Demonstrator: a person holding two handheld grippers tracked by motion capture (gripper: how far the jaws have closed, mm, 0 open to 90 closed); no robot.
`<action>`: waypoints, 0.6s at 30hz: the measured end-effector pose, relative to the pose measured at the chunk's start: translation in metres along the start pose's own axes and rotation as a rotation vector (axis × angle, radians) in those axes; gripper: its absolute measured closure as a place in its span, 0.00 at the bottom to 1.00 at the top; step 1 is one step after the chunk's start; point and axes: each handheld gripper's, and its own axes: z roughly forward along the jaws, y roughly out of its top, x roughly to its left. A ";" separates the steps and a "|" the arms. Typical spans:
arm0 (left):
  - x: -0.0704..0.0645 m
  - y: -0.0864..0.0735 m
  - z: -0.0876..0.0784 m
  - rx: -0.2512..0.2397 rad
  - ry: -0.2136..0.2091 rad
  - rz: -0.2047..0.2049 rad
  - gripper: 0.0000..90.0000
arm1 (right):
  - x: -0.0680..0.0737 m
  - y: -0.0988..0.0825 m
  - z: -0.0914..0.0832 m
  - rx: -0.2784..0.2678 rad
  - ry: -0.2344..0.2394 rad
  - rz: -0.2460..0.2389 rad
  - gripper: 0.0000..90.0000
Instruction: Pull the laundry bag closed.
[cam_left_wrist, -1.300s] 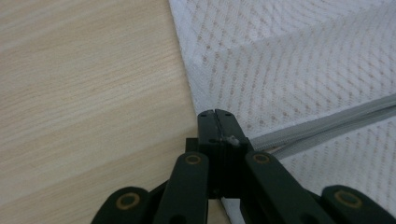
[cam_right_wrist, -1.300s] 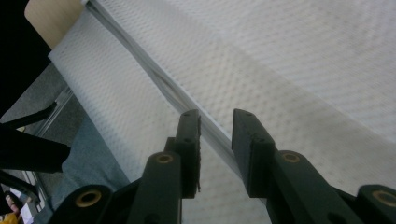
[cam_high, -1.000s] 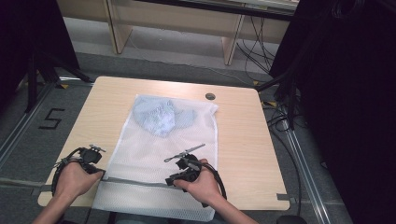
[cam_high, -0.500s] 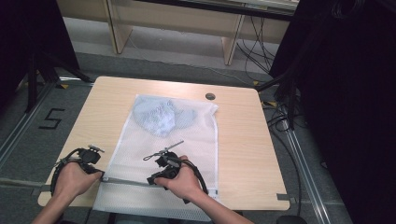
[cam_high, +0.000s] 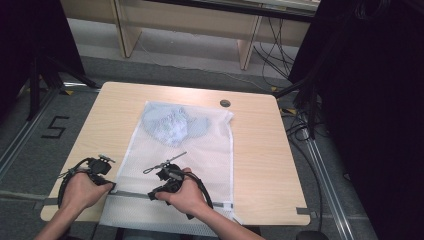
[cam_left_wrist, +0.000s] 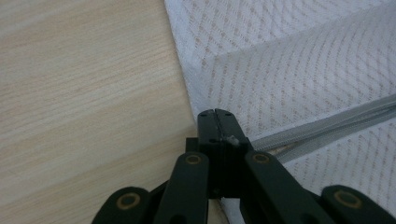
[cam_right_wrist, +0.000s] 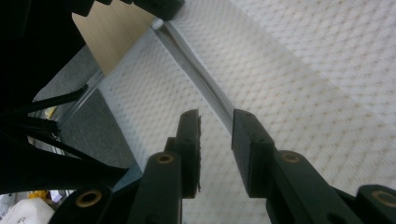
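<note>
One white mesh laundry bag (cam_high: 175, 165) lies flat on the desk (cam_high: 260, 150), with one pale blue garment (cam_high: 172, 125) inside its far end. The left gripper (cam_high: 111, 186) has its fingers closed on the end of the bag's single grey zipper (cam_left_wrist: 322, 128). The right gripper (cam_right_wrist: 215, 122) has its fingers parted astride that zipper. A "5" (cam_high: 55, 127) marks the floor.

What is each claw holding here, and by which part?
The left claw is shut on the mesh laundry bag at its zipper's end; the right claw is open, holding nothing.
</note>
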 end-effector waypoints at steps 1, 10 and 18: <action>0.000 0.000 0.000 0.006 -0.003 -0.007 0.99 | 0.000 0.001 0.001 0.000 -0.004 -0.010 0.81; 0.002 -0.002 0.000 -0.009 -0.029 -0.081 0.99 | 0.019 0.020 0.023 -0.022 0.058 0.024 0.81; 0.003 -0.003 0.000 -0.011 -0.033 -0.083 0.99 | 0.024 0.035 0.044 -0.015 0.126 0.063 0.82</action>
